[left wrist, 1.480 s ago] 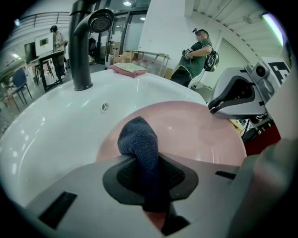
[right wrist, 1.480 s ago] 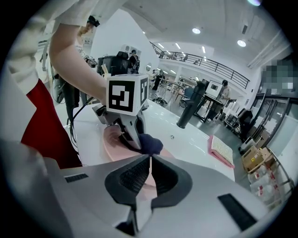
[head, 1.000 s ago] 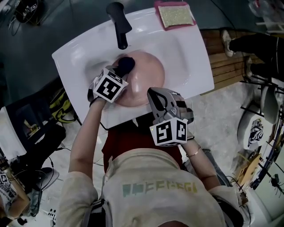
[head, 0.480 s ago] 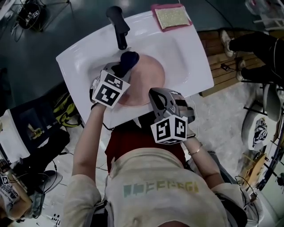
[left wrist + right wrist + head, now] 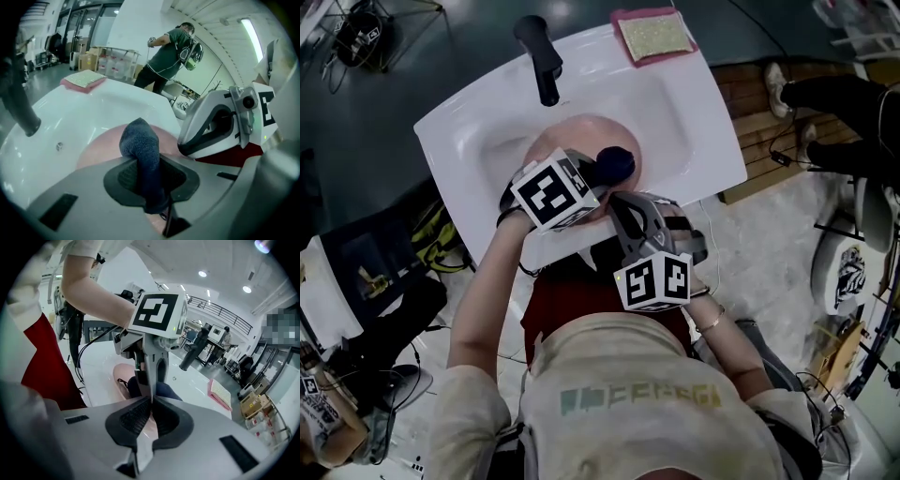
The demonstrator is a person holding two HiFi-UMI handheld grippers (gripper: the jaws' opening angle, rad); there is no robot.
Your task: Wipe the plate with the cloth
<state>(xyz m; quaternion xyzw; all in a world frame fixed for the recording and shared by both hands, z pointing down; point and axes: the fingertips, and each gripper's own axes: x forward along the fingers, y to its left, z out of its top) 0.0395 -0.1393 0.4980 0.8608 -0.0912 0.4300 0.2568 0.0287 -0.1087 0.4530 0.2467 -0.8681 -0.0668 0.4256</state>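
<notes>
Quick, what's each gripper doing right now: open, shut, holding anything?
Left gripper: shut on the cloth.
Right gripper: shut on the rim of the plate.

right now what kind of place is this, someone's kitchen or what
Probably a lab or workshop hall, not a home kitchen. The white sink stands alone on a bare floor with cables around it, and the left gripper view shows a big hall with stacked boxes and another person.
</notes>
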